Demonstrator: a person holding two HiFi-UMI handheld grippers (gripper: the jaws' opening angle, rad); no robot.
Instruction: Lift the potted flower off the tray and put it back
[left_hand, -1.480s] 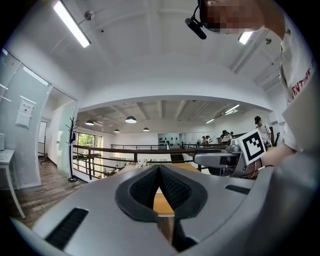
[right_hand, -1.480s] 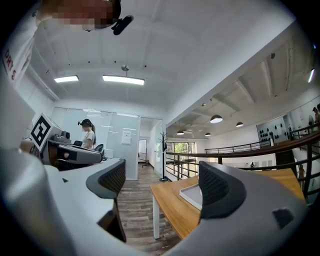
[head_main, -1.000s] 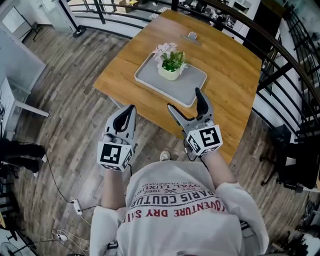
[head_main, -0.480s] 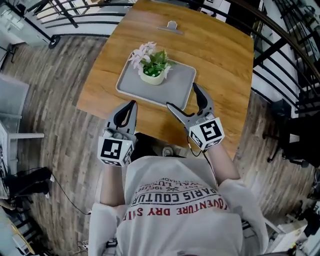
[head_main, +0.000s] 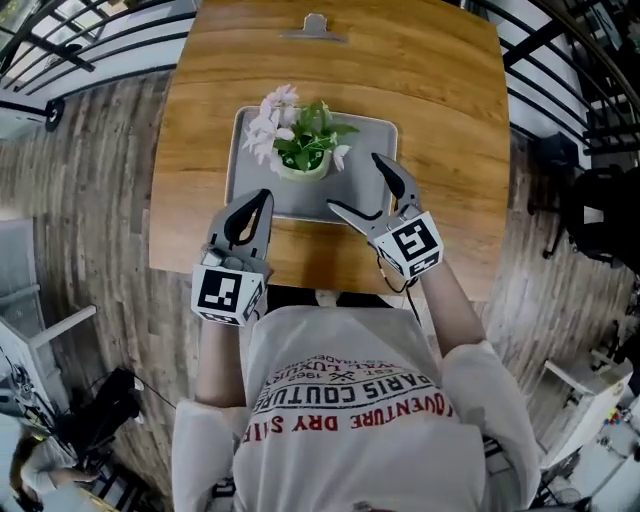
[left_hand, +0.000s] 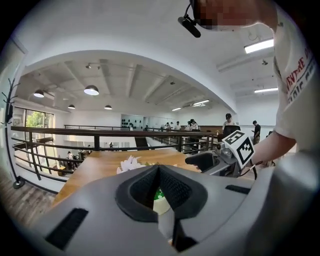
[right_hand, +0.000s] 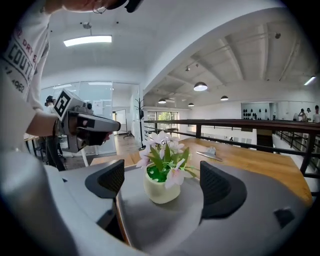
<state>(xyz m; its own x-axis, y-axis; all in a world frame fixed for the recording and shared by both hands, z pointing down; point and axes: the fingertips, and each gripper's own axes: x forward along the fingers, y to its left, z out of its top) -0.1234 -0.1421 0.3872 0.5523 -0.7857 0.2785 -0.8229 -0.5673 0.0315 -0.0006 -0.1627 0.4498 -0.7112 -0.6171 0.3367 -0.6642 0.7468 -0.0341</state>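
On the desk (head_main: 440, 100), near its middle, the flower (head_main: 300, 150) is seen standing upright in its pot on the tray (head_main: 375, 140), toward the tray's left half. The right claw (head_main: 352, 182) is held wide open and empty over the tray's near right part. The pot is framed between its jaws but stands apart from both (no pad is touching it in the right gripper view). From that claw the pot lies ahead and a little to the left, its long axis vertical, so a level, side-on grasp round the pot's body is judged to be what the lift calls for. The left claw (head_main: 258, 205) is shut on nothing over the tray's near left corner; it is close as well, yet, being closed, it is judged the less ready. The lift is not yet begun.
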